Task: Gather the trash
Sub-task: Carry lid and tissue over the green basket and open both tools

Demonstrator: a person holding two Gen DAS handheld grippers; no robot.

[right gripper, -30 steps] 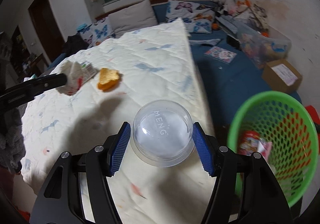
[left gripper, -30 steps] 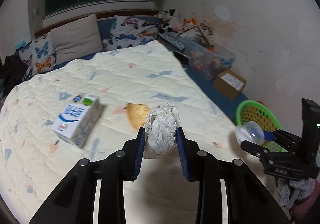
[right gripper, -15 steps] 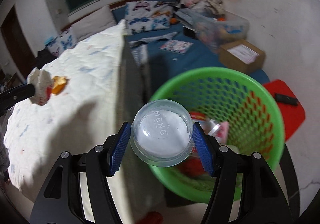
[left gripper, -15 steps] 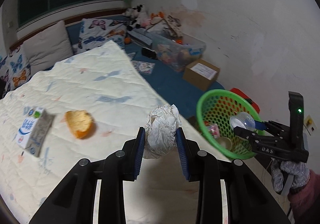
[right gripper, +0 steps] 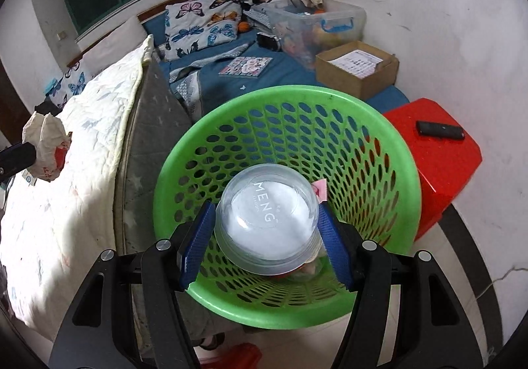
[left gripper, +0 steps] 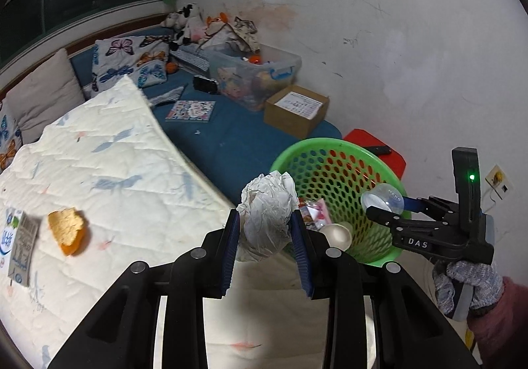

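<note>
Since the earlier frames both grippers have swung away from the bed toward the green basket; in the right wrist view the basket, a second ago a partial shape at the right edge, now fills the centre of the frame, and in the left wrist view it has come from the right edge to lower centre-right, while the milk carton and the piece of bread have slid to the left edge.

The left gripper is clamped on a crumpled wad of white paper, its blue pads pressing both sides; the wad sits at lower centre of the frame, over the edge of the quilted bed cover, just left of the basket's rim.

The right gripper pinches a clear plastic cup between its blue pads, the cup's base with its printed letters facing the camera; the cup hangs over the basket's mouth, at centre of the frame; in the left wrist view the same gripper, held by a gloved hand, reaches in from the right with the cup above the basket's right rim.

Inside the basket lie a pink wrapper and a pale round lid; a red stool stands right of the basket with a dark remote on it; a cardboard box sits above it in the frame.
</note>
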